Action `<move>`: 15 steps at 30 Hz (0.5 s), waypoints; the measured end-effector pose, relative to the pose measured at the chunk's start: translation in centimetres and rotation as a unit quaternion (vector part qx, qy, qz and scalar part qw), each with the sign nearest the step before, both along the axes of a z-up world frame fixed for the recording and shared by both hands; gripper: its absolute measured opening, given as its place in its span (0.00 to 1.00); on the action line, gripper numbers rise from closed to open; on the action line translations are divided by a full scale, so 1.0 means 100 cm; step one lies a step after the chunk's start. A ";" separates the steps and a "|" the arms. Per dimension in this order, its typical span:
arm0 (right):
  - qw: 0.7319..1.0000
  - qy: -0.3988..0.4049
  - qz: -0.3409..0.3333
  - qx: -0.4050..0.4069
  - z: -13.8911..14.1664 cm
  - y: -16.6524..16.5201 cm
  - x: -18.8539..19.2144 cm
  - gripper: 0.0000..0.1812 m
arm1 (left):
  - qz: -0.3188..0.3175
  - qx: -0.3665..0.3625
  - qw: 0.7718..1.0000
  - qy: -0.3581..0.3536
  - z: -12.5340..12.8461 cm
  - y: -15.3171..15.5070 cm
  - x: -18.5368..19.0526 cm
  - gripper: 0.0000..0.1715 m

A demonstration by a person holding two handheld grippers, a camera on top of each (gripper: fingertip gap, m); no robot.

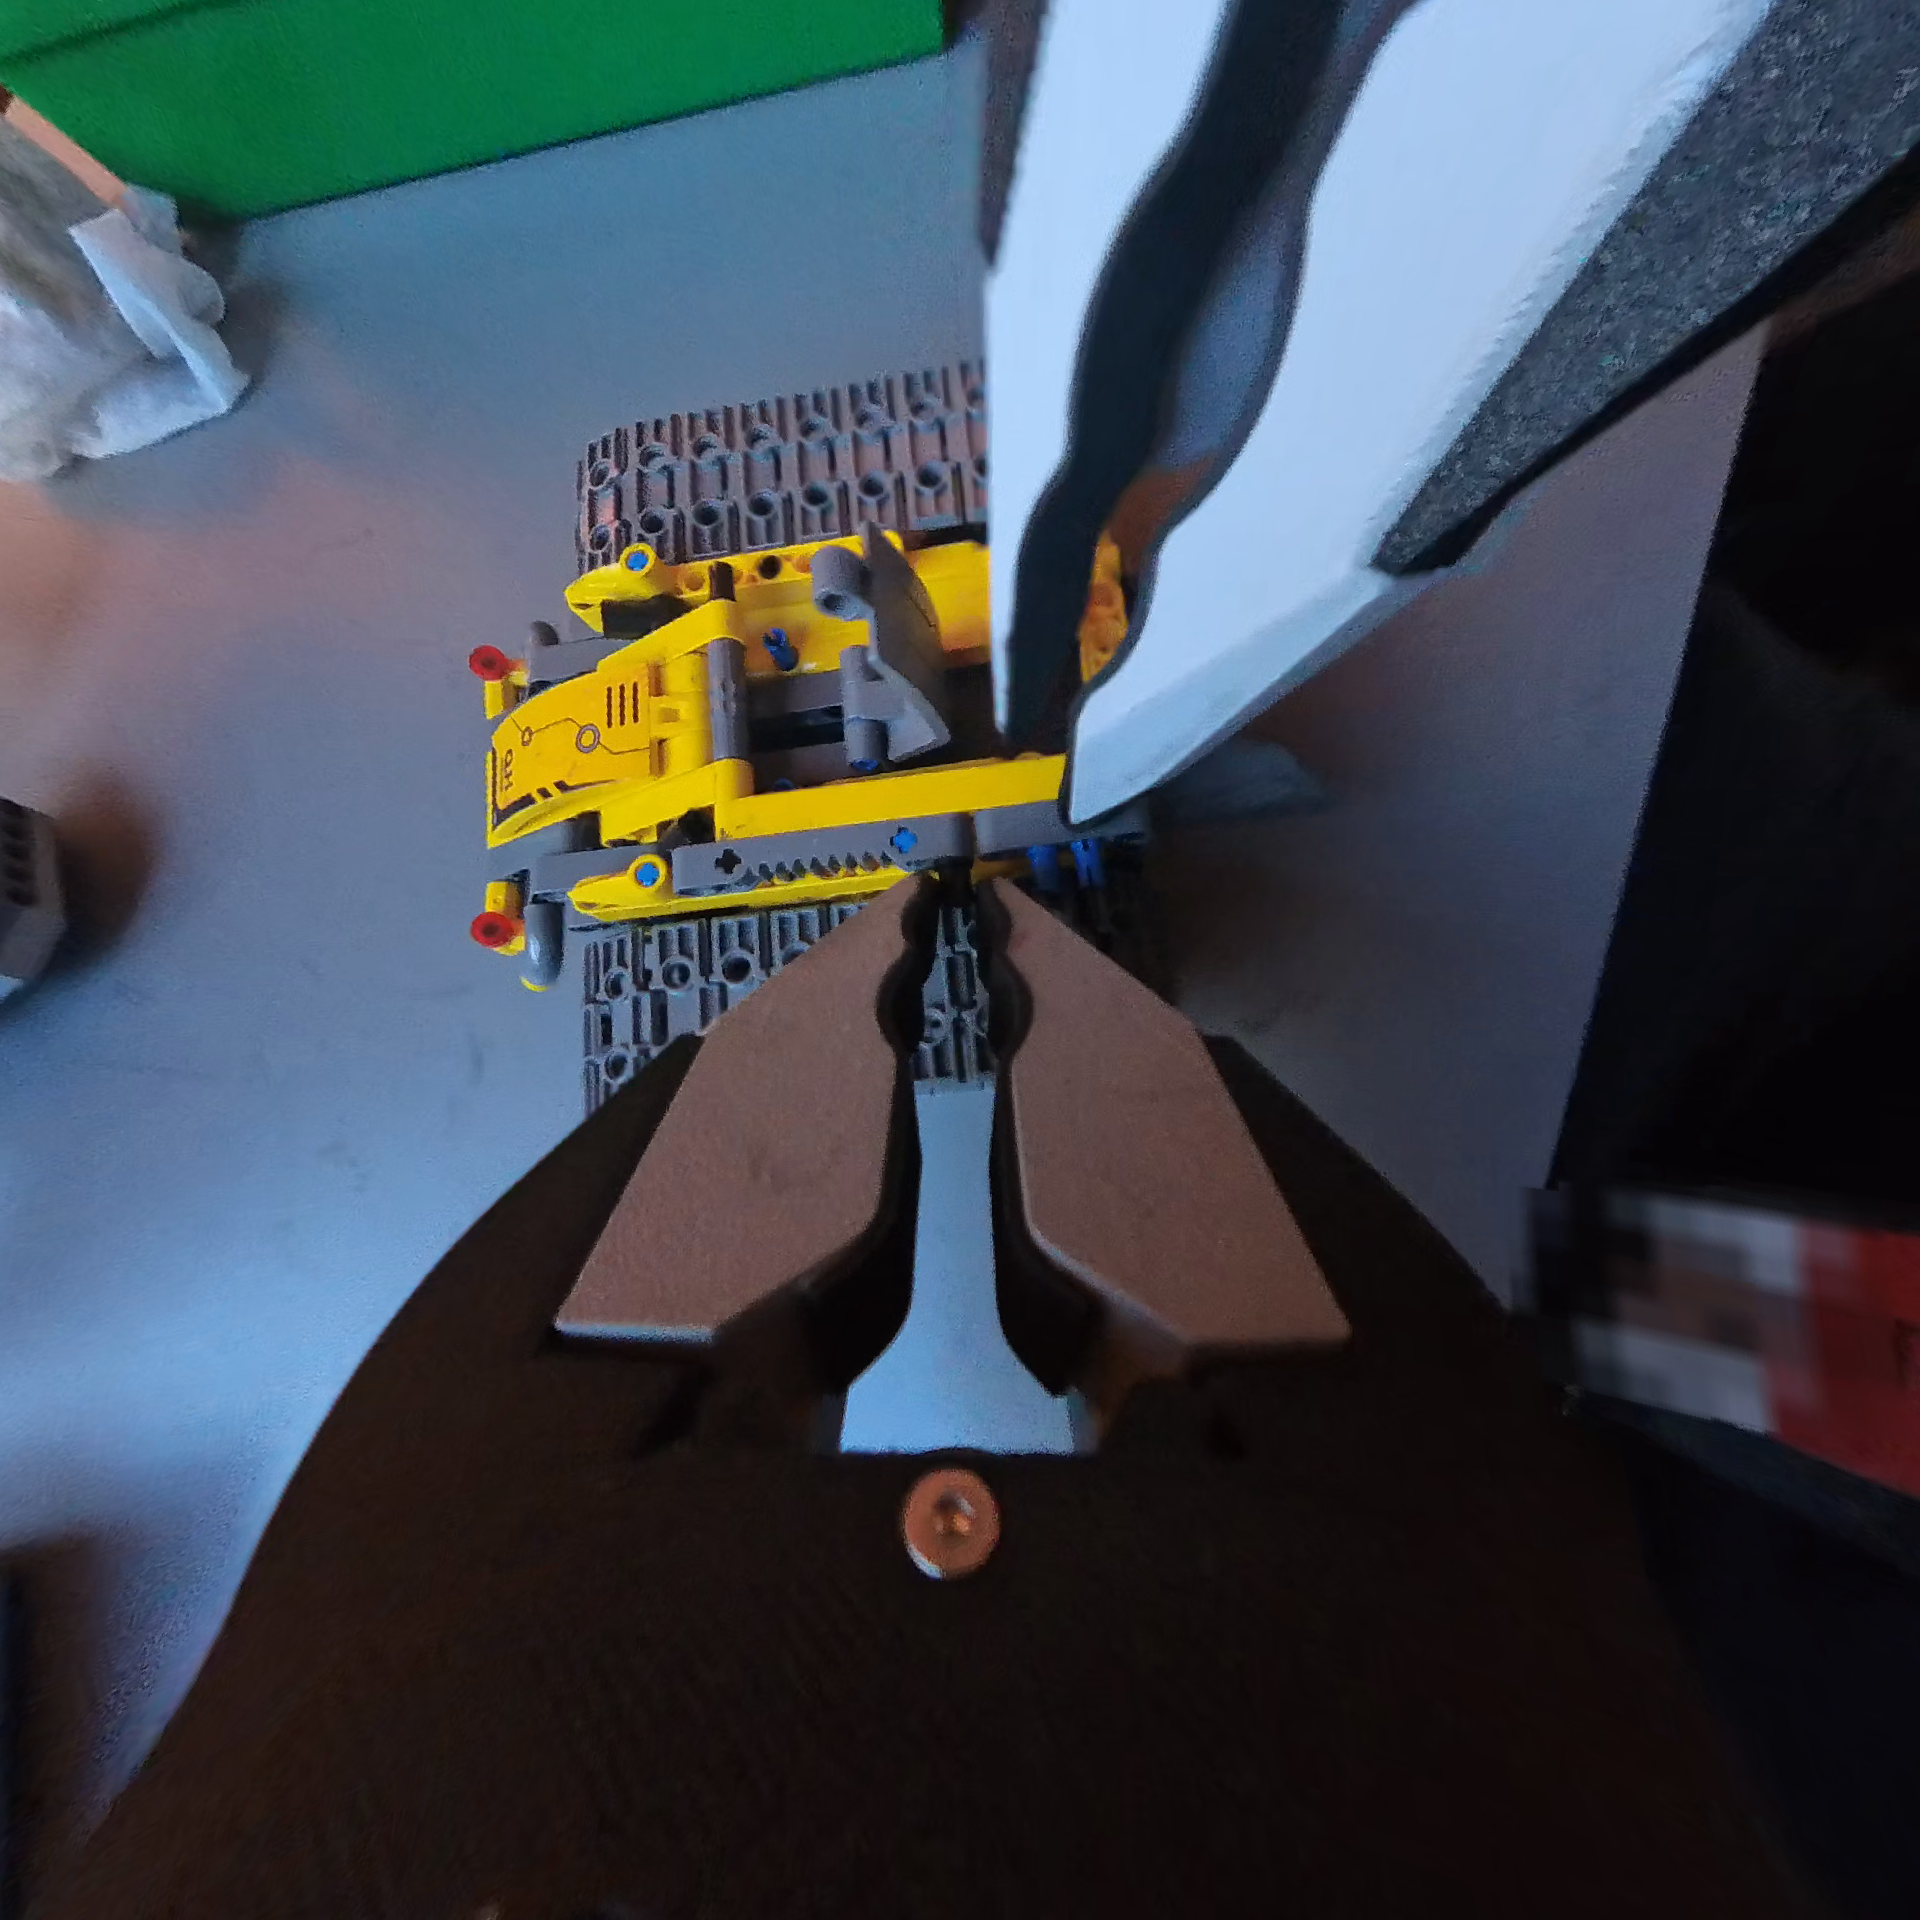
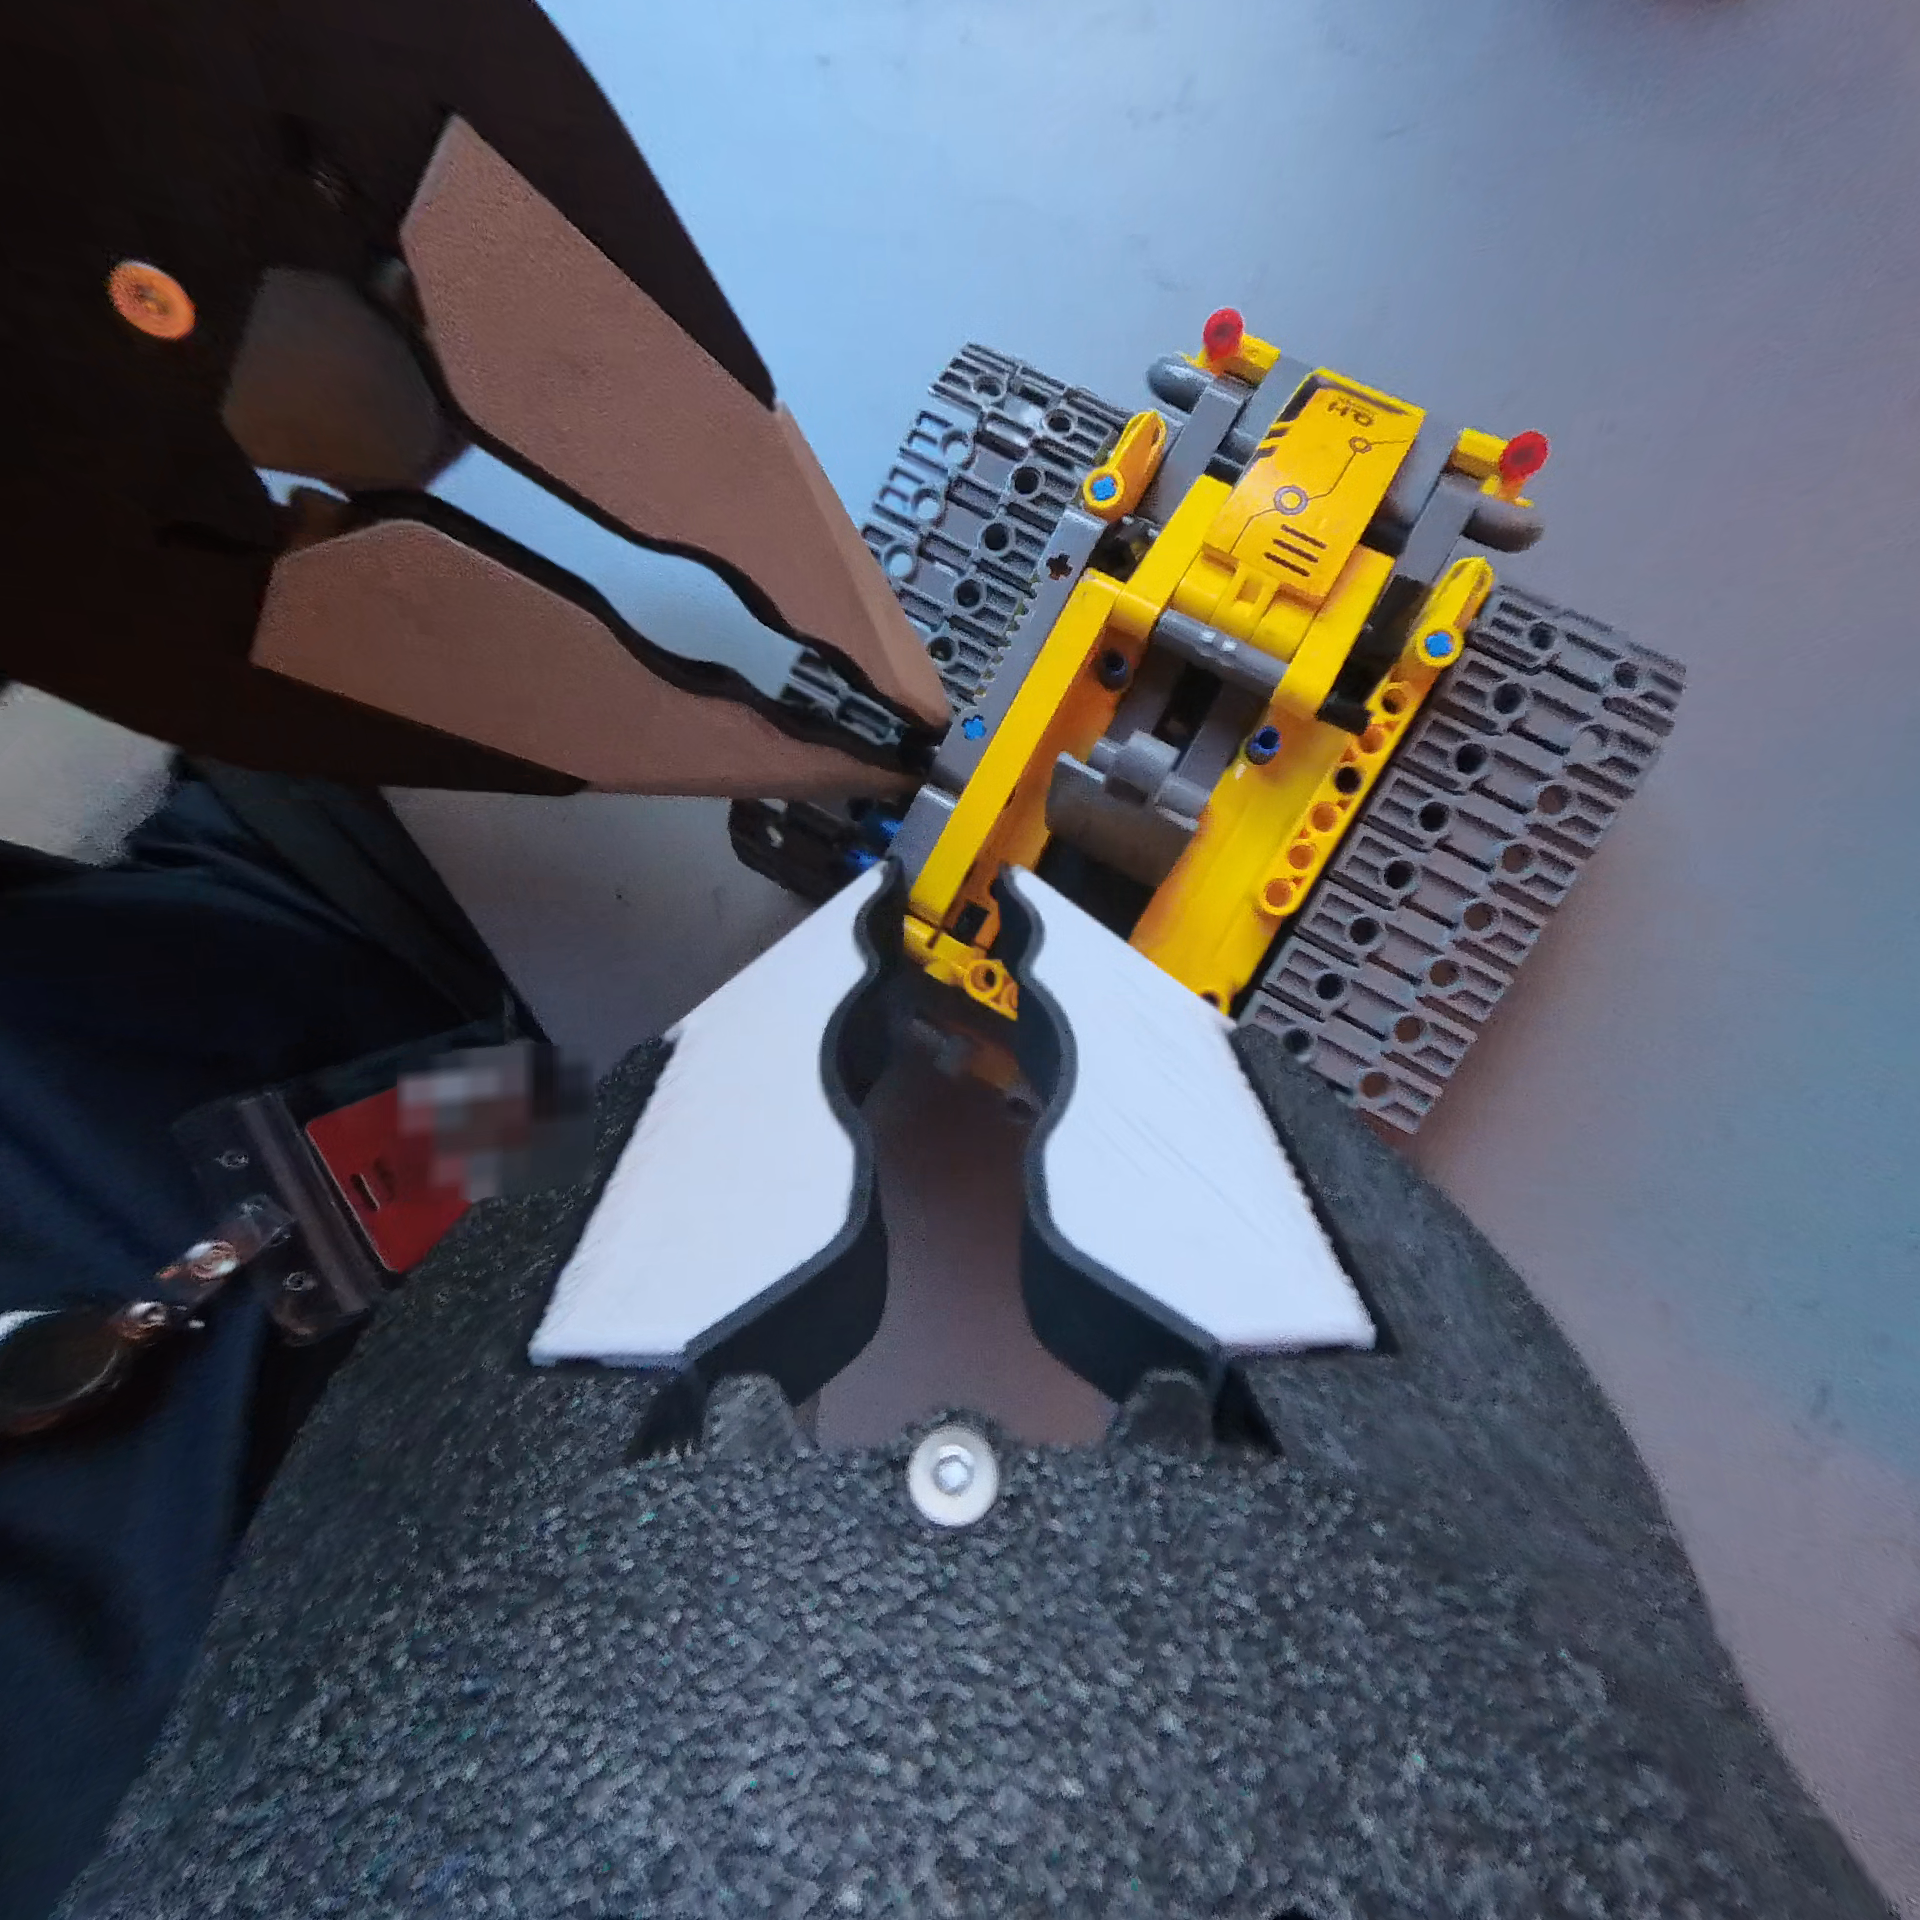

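A yellow toy brick bulldozer (image 1: 665,727) with grey tracks (image 1: 790,468) and red lamps lies on the grey table. My left gripper (image 1: 954,896), with brown fingers, is shut on a small dark part at the bulldozer's side rail, just above the near track. My right gripper (image 2: 951,894), with white fingers, is shut on the end of a yellow beam of the bulldozer (image 2: 1278,582). The right gripper enters the left wrist view from the top right (image 1: 1044,764). The left gripper enters the right wrist view from the upper left (image 2: 925,753). The two grips sit close together.
A green box (image 1: 468,94) stands at the far left of the table (image 1: 312,1091). A crumpled white plastic bag (image 1: 114,343) and a grey object (image 1: 21,904) lie at the left edge. A person in dark clothing with a red badge (image 2: 384,1184) stands close behind the grippers. Left and right tips are no more than a few centimetres apart.
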State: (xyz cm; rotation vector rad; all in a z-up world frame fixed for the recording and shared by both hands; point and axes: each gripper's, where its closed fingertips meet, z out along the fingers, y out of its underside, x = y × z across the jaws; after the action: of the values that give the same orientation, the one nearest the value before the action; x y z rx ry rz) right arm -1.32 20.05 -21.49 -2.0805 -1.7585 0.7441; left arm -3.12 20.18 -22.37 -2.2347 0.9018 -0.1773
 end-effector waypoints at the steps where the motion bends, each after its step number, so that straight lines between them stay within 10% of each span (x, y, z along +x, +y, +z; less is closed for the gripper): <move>1: 1.000 0.014 0.000 -0.021 0.000 -0.004 0.000 0.06 | 0.005 -0.007 1.000 -0.022 0.000 -0.002 0.001 0.02; 7: 0.999 0.046 0.028 -0.006 0.000 -0.015 -0.004 0.07 | -0.008 -0.091 0.992 -0.088 0.000 -0.009 0.001 0.04; 15: 0.998 0.048 0.031 0.029 -0.001 -0.012 -0.011 0.06 | -0.049 -0.082 0.992 0.083 -0.003 -0.003 -0.008 0.02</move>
State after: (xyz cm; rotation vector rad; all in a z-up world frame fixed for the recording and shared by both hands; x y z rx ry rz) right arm -2.39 18.87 -21.57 -1.9284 -1.7773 0.7875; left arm -3.96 19.86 -22.71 -2.3850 1.1228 -0.1158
